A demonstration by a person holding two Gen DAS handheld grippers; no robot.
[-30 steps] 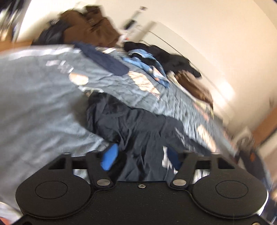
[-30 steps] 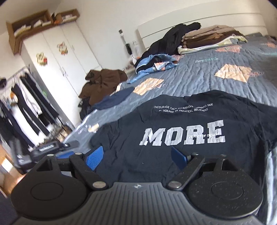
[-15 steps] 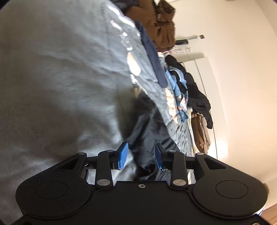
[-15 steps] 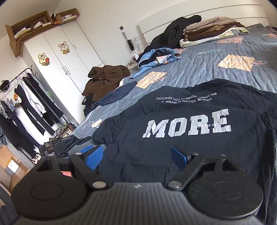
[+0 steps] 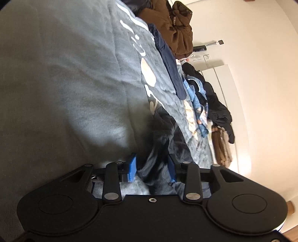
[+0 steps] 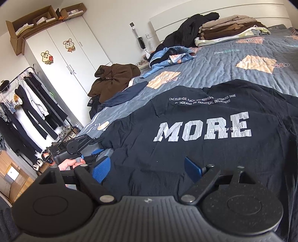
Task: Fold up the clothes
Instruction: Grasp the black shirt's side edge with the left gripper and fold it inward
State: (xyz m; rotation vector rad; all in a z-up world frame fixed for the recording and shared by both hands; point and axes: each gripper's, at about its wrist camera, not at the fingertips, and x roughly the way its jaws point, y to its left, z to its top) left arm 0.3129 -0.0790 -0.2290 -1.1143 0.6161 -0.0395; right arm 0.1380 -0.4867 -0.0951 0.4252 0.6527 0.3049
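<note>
Closing left gripper (image 5: 151,170) narrower around black T-shirt (image 6: 195,141) edge, view rolled

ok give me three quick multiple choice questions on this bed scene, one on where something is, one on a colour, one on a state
1. Where does the folded clothes stack lie?
A. at the headboard end of the bed
B. on the wardrobe
C. on the floor

2. What colour is the T-shirt printed MORE?
A. white
B. black
C. red

3. How does the right gripper stand?
A. shut on the T-shirt
B. open above the T-shirt
C. shut on a hanger

Answers:
1 A, the stack sits by the white headboard.
2 B, the cloth is black with grey letters.
3 B, its blue pads are wide apart with the cloth lying flat between them.
</note>
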